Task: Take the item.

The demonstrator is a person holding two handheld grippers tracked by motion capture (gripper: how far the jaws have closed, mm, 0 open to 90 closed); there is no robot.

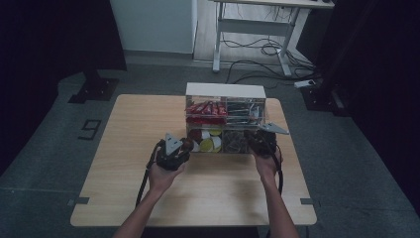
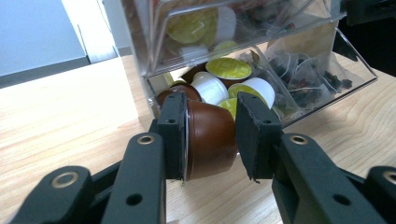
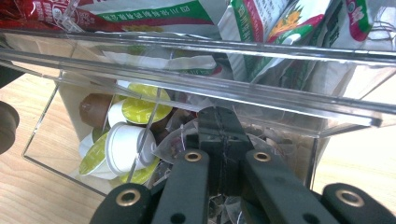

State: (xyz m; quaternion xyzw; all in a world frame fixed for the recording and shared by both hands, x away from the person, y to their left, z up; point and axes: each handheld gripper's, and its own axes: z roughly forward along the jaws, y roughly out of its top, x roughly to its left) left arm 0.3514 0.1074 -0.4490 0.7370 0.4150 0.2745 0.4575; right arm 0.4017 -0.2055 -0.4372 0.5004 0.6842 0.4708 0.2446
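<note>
Left gripper (image 1: 184,147) sits at roughly 7 o'clock of the clear organizer box (image 1: 225,90), just off its lower-left bin. In the left gripper view the jaws are clamped on a brown coffee capsule (image 2: 210,138): foil rim flat against the left pad, domed body toward the right pad. Capsule hangs just outside the bin mouth, above the wooden table (image 1: 129,144). At 12 o'clock of the capsule, the bin holds more capsules (image 2: 229,68), white bodies with yellow lids plus a few brown ones.

Box is mid-table, toward the far edge. Upper tier: red packets (image 1: 205,110) at 10 o'clock, green-and-white sachets (image 3: 299,28) at 2 o'clock.

Right gripper (image 1: 261,140) is at 5 o'clock of the box, nose into the lower-right bin. In the right gripper view the jaws are closed pad to pad, tips among the mesh tea bags (image 3: 180,140); cannot tell whether a bag is pinched between them. Yellow-lidded capsules lie at 9 o'clock of the tips, behind the divider.
</note>
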